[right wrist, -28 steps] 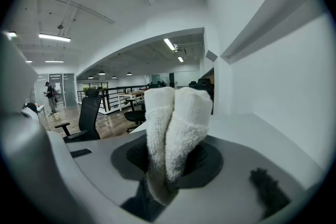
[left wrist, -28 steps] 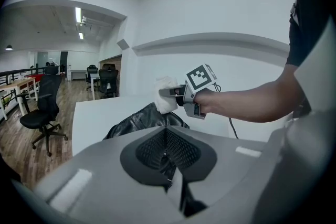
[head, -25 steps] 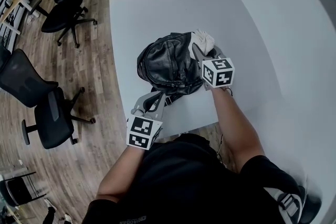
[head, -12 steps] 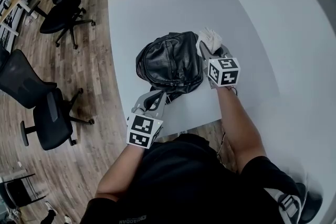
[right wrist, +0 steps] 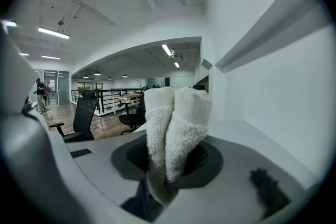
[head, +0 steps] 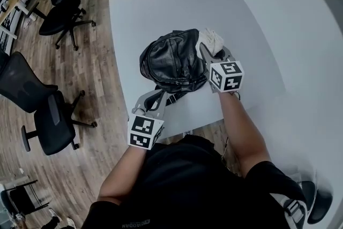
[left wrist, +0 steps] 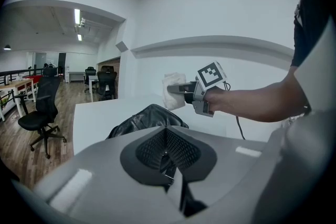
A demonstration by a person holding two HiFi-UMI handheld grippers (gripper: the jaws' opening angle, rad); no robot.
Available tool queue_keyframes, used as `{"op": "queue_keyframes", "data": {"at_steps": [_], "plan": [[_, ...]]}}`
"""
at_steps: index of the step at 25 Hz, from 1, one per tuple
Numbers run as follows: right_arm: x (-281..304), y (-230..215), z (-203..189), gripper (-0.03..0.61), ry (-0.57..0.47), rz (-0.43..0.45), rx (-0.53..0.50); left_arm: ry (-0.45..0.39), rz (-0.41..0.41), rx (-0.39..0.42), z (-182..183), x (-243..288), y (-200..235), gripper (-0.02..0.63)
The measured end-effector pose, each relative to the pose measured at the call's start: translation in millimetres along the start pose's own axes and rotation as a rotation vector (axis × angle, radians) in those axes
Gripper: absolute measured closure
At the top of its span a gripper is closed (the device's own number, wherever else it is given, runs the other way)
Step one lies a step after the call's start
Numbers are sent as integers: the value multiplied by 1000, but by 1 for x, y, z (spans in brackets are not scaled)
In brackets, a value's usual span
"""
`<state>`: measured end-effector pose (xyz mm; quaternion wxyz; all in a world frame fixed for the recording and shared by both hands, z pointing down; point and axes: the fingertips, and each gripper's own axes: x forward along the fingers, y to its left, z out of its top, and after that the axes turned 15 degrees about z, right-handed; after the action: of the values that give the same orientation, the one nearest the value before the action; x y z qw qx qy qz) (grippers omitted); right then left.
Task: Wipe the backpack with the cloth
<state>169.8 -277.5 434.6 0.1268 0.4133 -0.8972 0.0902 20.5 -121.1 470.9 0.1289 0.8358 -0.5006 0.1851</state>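
Both claws are closed. The left claw (head: pixel 154 103) pinches a black strap (head: pixel 174 97) at the near end of the backpack (head: pixel 171 61). The backpack lies on the white bench (head: pixel 155 13) near its front edge, its long axis running away from the person and leaning slightly right, strap end nearest them. The right claw (head: pixel 205 53) grips a folded white cloth (head: pixel 211 40) just beside the backpack's far right edge; whether they touch cannot be made out.
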Motion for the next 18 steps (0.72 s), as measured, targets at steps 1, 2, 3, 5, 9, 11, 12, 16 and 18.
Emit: {"op": "queue_keyframes", "data": {"at_steps": [1,2,3,5,9,11,12,16,18], "plan": [[2,7,-2,471,-1,10,10,2,1,0,-1,-2,3,607],[5,15,-5,471,1,19,19,3,1,1,-3,-3,5,607],[7,23,-9,471,5,29,28,5,2,3,-5,-4,8,607],[14,40,-19,471,16,48,49,6,6,4,-8,-7,14,607],[29,76,-43,471,42,101,106,14,15,5,-15,-11,27,607],[38,95,-54,471,57,129,133,18,25,1,-19,-14,35,607],[43,104,-59,471,65,142,144,19,32,-3,-21,-16,40,607],[61,136,-73,471,95,193,162,17,50,-13,-27,-22,54,607],[70,150,-75,471,107,218,155,18,59,-22,-30,-25,61,607]]}}
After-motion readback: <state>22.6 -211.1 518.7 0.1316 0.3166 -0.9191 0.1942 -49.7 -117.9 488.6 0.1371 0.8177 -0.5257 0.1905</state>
